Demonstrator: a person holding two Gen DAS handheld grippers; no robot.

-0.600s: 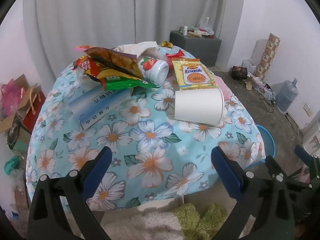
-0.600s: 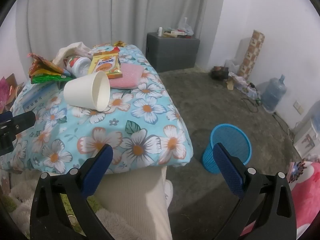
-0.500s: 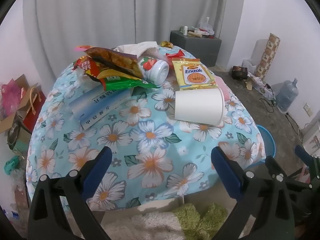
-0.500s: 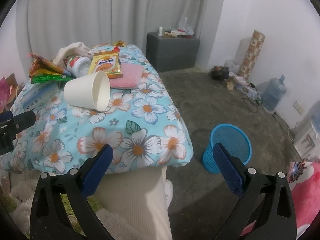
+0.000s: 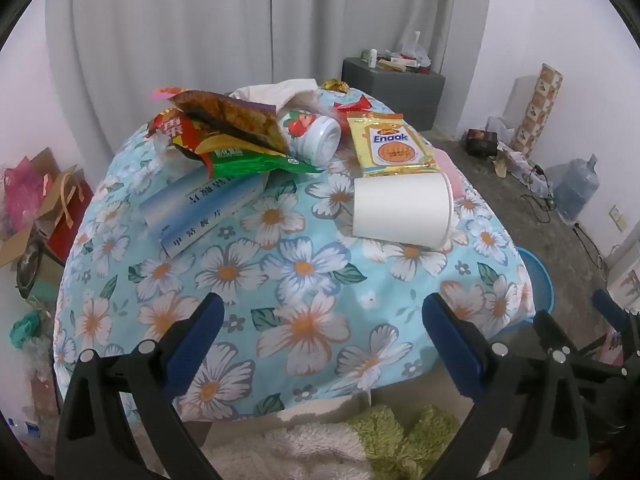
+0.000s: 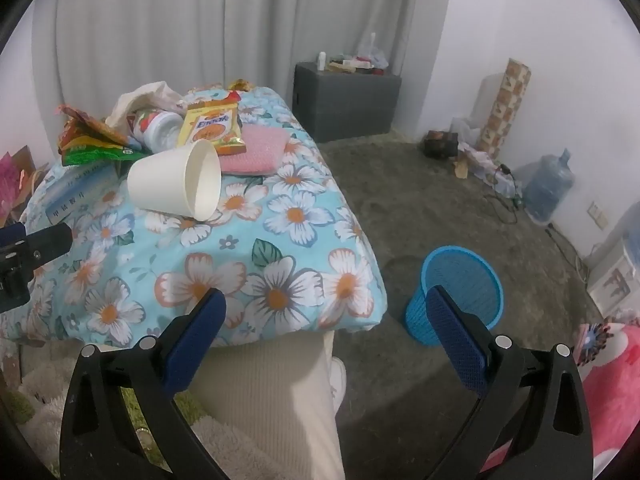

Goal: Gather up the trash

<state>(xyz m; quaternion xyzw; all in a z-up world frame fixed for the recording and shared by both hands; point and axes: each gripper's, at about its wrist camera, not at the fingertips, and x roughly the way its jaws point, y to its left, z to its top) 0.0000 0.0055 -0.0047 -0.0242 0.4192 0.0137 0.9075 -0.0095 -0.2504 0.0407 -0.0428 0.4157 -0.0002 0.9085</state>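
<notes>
While we look through the left wrist cam, our left gripper [image 5: 320,316] has its jaws spread wide with nothing in them, and the white paper cup [image 5: 402,211] lies on its side at about 1 o'clock on the floral cloth [image 5: 304,280], touching the yellow Enaak packet [image 5: 390,145]. Over on the right wrist cam, our right gripper [image 6: 326,312] is gaping too, also empty, with the blue bin [image 6: 460,290] on the floor at 3 o'clock and the cup at 10.
</notes>
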